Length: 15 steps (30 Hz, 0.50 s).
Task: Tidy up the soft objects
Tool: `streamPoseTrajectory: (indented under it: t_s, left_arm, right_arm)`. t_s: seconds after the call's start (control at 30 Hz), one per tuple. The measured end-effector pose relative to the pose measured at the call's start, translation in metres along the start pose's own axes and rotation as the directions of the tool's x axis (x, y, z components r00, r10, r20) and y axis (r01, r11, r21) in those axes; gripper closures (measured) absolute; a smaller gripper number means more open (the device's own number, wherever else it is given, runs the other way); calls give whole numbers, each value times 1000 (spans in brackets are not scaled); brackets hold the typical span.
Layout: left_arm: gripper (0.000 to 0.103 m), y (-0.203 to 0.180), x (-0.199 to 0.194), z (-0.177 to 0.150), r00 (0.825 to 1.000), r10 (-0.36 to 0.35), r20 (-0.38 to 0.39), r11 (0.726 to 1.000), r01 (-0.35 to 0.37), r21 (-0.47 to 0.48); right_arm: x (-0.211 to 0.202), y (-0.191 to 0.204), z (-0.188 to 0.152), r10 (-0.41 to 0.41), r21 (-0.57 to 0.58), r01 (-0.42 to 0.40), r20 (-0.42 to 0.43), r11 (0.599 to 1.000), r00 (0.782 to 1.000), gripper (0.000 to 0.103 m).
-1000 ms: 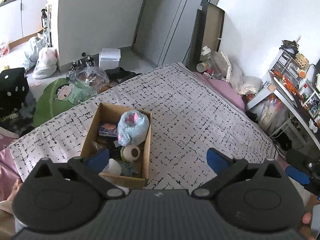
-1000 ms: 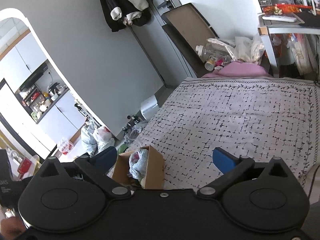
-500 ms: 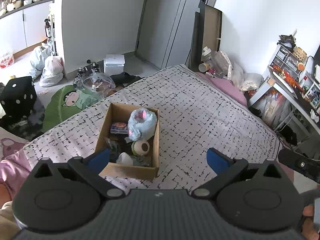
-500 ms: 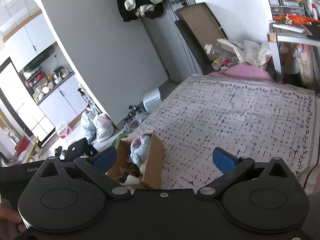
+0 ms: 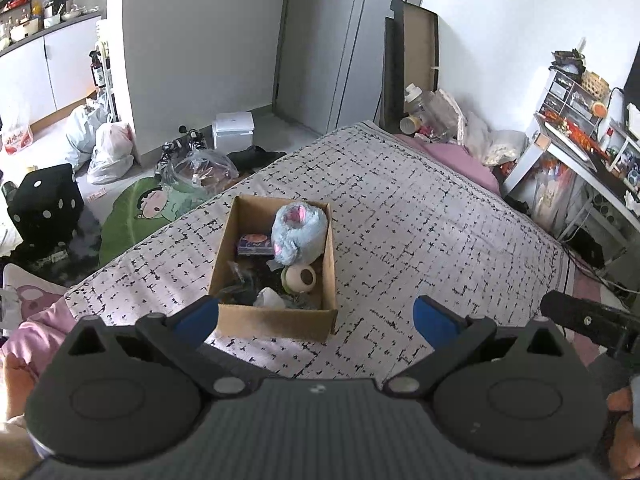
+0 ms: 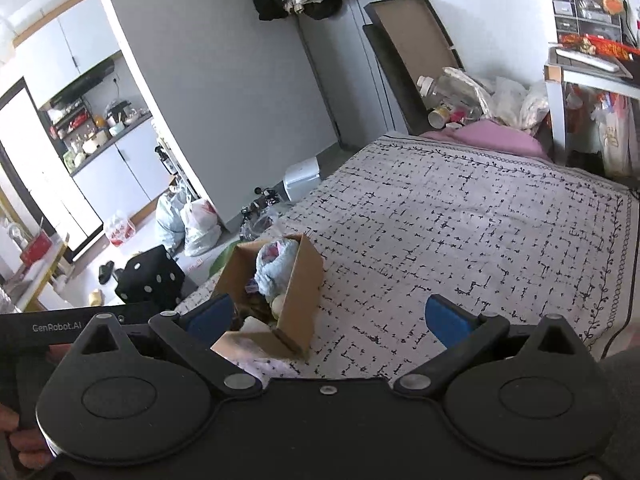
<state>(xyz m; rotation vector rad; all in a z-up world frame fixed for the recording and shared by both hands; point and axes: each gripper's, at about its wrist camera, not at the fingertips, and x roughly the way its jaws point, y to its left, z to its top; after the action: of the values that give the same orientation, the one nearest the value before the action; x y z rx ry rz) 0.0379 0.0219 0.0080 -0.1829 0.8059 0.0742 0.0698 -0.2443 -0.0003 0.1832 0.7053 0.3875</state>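
A brown cardboard box [image 5: 276, 322] [image 6: 302, 276] stands on the patterned bed cover [image 5: 420, 232] [image 6: 460, 216]. Inside it lie a fluffy blue and pink plush [image 5: 298, 232] [image 6: 272, 266], a round cream soft toy [image 5: 300, 279], a small purple packet [image 5: 254, 243] and some crumpled bits. My left gripper [image 5: 316, 318] hangs open above the box's near edge, holding nothing. My right gripper [image 6: 328, 318] is open too, to the right of the box and behind it, with nothing between its blue fingers [image 6: 444, 320].
Beside the bed on the floor sit a black dice cushion [image 5: 46, 204] [image 6: 150, 280], a green cartoon cushion [image 5: 140, 208], plastic bags [image 5: 108, 148] and a white bin [image 5: 234, 130]. A cluttered desk [image 5: 580, 148] stands at the right. Bottles and bags [image 6: 460, 100] crowd the bed's far end.
Both grippers have drawn back and up from the box, so it sits further off and more central in the views. Jaws stayed open.
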Motion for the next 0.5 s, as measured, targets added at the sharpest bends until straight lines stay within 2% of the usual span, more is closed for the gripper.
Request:
streamPoseTrajectory:
  t_s: [0.27,0.5]
  left_arm:
    - [0,4,-2,-11,1000,7,0,999,-7,31]
    - [0,9,-1,-20,1000,22,-12,999,-21,47]
  right_arm:
    - [-6,9,-9,13,-36,-14,-23,999,1000,0]
    - [-10,18,-18,-18,-74,16,-25,997,1000,0]
